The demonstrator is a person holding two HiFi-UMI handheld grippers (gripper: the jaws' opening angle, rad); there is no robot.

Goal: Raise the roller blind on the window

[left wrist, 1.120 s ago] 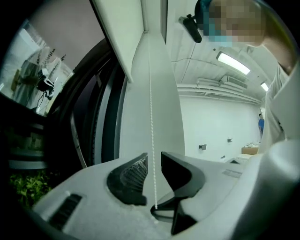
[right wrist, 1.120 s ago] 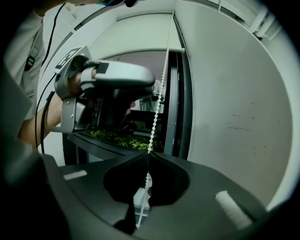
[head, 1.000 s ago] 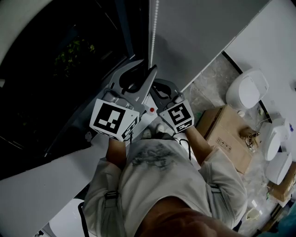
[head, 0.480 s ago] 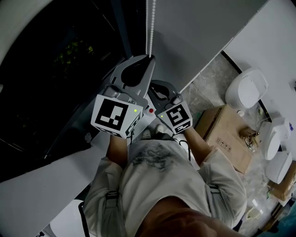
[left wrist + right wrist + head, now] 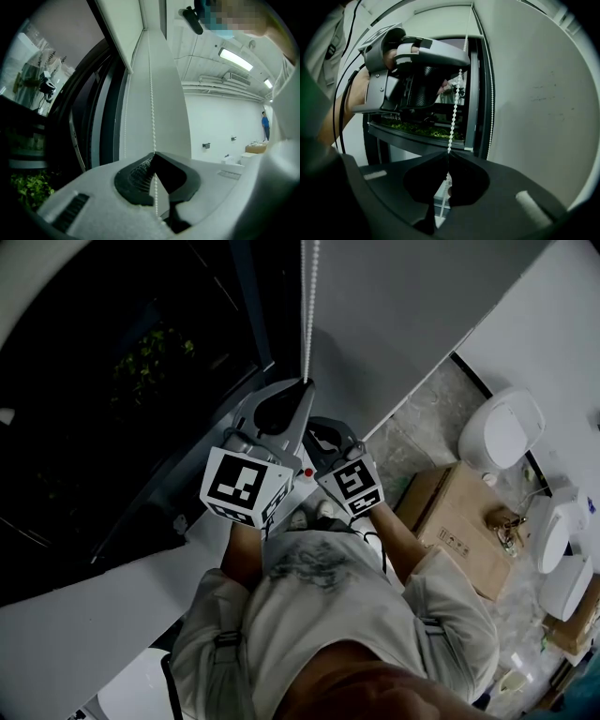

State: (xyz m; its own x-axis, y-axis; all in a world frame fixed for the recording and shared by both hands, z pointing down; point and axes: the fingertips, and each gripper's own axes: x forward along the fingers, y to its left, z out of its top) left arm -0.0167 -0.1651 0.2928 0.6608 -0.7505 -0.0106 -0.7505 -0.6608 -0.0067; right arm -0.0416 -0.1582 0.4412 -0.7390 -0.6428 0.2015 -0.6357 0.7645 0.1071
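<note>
A white bead chain (image 5: 307, 306) hangs beside the dark window (image 5: 112, 399), against the grey wall. My left gripper (image 5: 305, 383) is shut on the chain, and the beads run down into its closed jaws (image 5: 154, 153). Just below it my right gripper (image 5: 317, 426) is also shut on the same chain (image 5: 454, 117), its jaws meeting at the beads (image 5: 448, 153). A second strand of the chain (image 5: 491, 93) hangs free by the window frame. A pale sheet, the blind (image 5: 61, 26), shows at the top of the window.
A grey wall (image 5: 422, 306) stands right of the chain. On the floor below are a cardboard box (image 5: 464, 521) and white round fittings (image 5: 502, 427). Green plants (image 5: 155, 348) show through the glass. A white ledge (image 5: 84, 615) runs under the window.
The left gripper's jaws, apart a second ago, have closed on the chain. Both grippers then dropped slightly in the head view.
</note>
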